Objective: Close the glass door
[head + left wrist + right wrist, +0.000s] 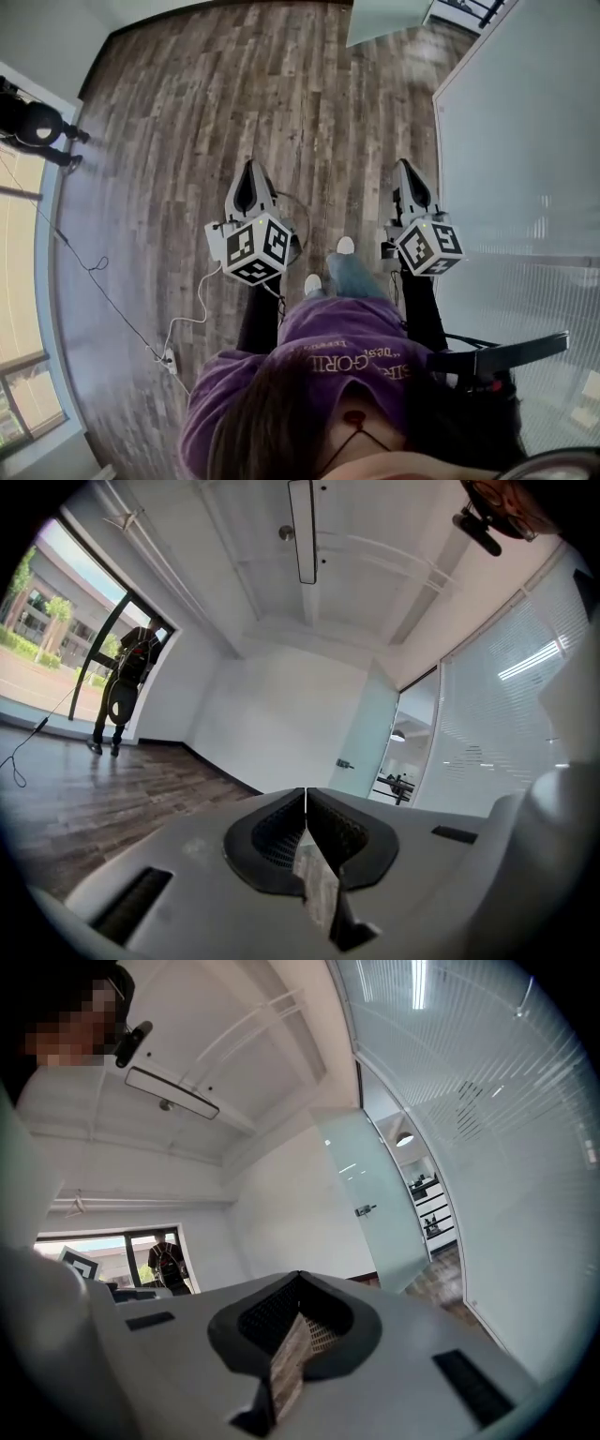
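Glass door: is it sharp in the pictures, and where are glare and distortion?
Left gripper view: glass door fairly sharp, small; light streaks glare on the glass wall. Right gripper view: the lens bends that wall's edge. Head view: floor boards curve.

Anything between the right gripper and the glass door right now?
Only bare wood floor lies between the right gripper and the open glass door. Both the head view and the right gripper view show that stretch with nothing on it.

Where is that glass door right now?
In the right gripper view the glass door stands open ahead, right of centre, between the white back wall and the striped glass wall.
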A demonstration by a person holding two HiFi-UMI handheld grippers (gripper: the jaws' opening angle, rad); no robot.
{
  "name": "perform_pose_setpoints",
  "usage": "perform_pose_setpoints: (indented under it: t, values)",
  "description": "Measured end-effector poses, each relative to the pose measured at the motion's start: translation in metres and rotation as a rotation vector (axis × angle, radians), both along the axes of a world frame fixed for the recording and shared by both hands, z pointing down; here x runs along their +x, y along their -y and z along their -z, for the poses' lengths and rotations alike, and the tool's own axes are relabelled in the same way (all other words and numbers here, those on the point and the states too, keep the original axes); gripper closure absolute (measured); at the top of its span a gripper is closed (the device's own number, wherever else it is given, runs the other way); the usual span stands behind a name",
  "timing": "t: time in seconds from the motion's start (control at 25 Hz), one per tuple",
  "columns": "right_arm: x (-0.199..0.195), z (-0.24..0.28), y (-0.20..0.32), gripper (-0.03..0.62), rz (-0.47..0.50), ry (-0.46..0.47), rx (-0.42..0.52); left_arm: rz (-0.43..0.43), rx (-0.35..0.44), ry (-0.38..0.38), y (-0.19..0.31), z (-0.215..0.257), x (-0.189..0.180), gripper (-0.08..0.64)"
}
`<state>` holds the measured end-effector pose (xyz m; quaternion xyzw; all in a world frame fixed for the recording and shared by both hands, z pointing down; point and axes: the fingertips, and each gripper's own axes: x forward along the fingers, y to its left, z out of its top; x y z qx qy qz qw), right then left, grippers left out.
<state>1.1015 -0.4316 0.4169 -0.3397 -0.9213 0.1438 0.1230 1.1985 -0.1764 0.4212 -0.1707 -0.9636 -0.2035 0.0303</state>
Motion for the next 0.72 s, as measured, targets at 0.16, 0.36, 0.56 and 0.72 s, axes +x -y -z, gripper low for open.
perform_pose_setpoints:
  t: [0.16,0.36,0.56,0.72]
  values:
    - [-0.042,-0.014,0.006,0.606,-0.028,-0.017,-0.023,-0.088,-0.015,0.053,0.012,-0.002,-0.053,0.552]
    - [-0.133,-0.020,0.002,0.606,0.014,-0.021,-0.011,-0.163,0.029,0.090,0.033,-0.002,-0.155,0.552]
    - [-0.212,0.002,-0.012,0.607,0.092,0.047,0.012,-0.025,-0.060,0.112,0.025,0.026,-0.228,0.552]
    - [-0.251,0.000,-0.027,0.606,0.124,0.015,-0.013,0.030,-0.076,0.050,0.019,0.019,-0.260,0.552]
